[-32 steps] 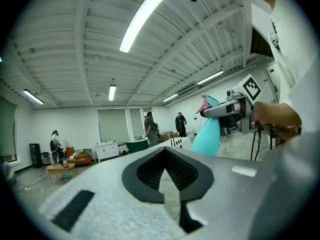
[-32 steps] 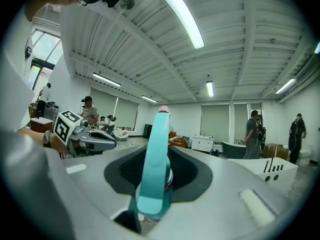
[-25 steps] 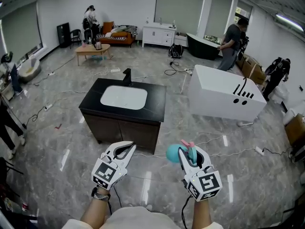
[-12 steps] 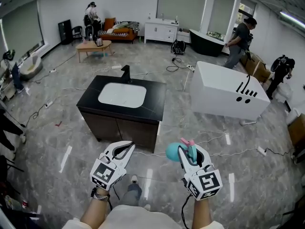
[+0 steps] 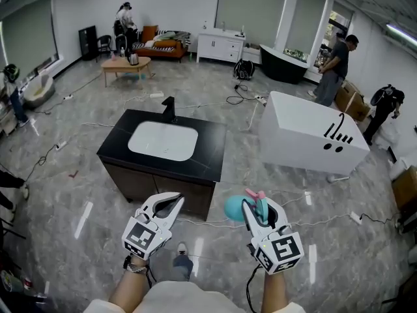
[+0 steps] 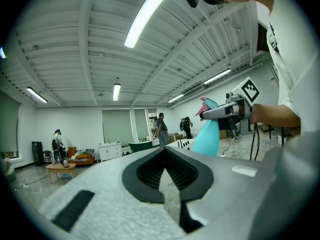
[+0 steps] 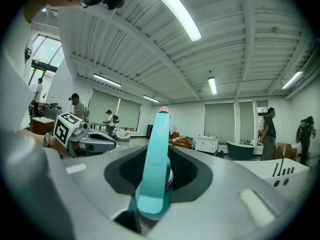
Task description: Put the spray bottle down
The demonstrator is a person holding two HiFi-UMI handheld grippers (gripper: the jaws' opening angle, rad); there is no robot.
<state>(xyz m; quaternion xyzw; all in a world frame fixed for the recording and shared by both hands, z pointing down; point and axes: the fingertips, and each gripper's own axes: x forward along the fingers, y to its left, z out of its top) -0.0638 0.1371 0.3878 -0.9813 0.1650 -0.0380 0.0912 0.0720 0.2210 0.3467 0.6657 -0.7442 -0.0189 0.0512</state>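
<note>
A teal spray bottle [image 5: 234,208] with a pink nozzle is clamped at its neck in my right gripper [image 5: 258,208], held level in the air in front of me. Seen from the right gripper view, the bottle's trigger head [image 7: 156,154] stands up between the jaws of the right gripper [image 7: 155,181]. My left gripper [image 5: 171,204] hangs beside it with its jaws shut and nothing in them. The left gripper view shows the closed left gripper [image 6: 167,170] and, to the right, the bottle [image 6: 207,136]. A black vanity counter [image 5: 210,154] with a white basin [image 5: 163,140] stands just ahead.
A black faucet [image 5: 169,108] rises at the counter's far edge. A white bathtub [image 5: 313,132] sits to the right. Cables [image 5: 241,98] trail over the grey marble floor. A person [image 5: 339,60] stands at the back right, another [image 5: 124,21] by a sofa far back.
Both grippers have been carried forward toward the vanity, which looks closer now. The bottle stays in the right gripper. The person at the back right has walked further right.
</note>
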